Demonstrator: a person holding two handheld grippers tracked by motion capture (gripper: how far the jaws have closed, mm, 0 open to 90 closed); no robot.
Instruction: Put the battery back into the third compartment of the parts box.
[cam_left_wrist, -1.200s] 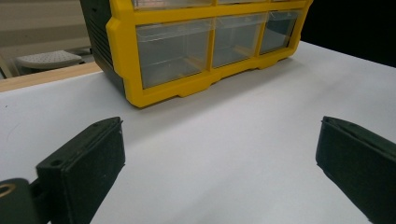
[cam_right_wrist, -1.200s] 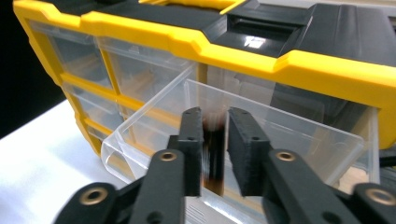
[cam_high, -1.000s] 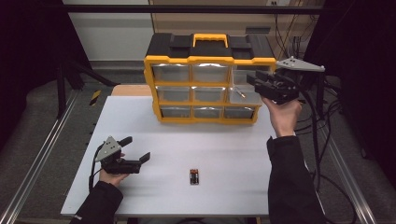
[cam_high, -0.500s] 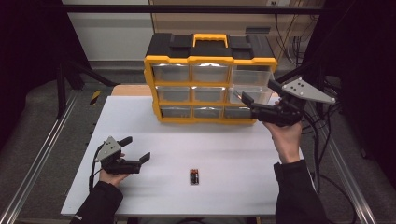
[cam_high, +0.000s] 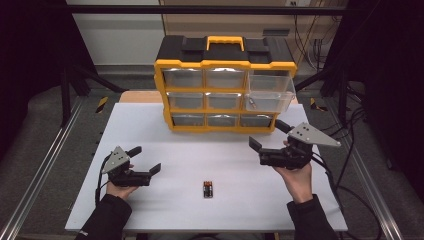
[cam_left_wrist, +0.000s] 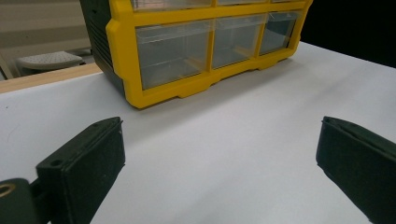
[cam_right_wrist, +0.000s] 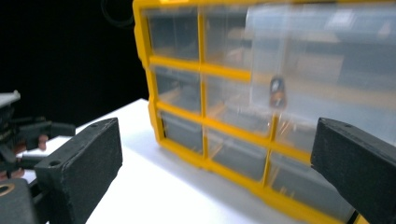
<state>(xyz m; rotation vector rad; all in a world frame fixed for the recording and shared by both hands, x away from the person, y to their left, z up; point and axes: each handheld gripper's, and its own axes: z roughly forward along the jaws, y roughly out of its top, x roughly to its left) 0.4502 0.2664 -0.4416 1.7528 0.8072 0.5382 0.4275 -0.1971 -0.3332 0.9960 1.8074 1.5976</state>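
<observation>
The right gripper (cam_high: 267, 134), jaws just opened wide and empty, hovers level before the nine-drawer organizer (cam_high: 225, 85); its top-right drawer (cam_high: 269, 90) stands pulled out. The left gripper (cam_high: 145, 159) rests open, empty. One battery (cam_high: 208, 189) lies on the table (cam_high: 165, 130) between both grippers.

My claws (cam_high: 267, 139) are black with grey plates. The desk (cam_high: 165, 140) is white; the organiser (cam_high: 225, 75) yellow-framed, black-topped, its drawers (cam_high: 270, 90) clear. The battery (cam_high: 208, 189) is black and orange.

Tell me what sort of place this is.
Probably a lab recording station, not a home: a white table inside a dark metal frame, loose cables at the side, and a yellow drawer organizer as prop.
</observation>
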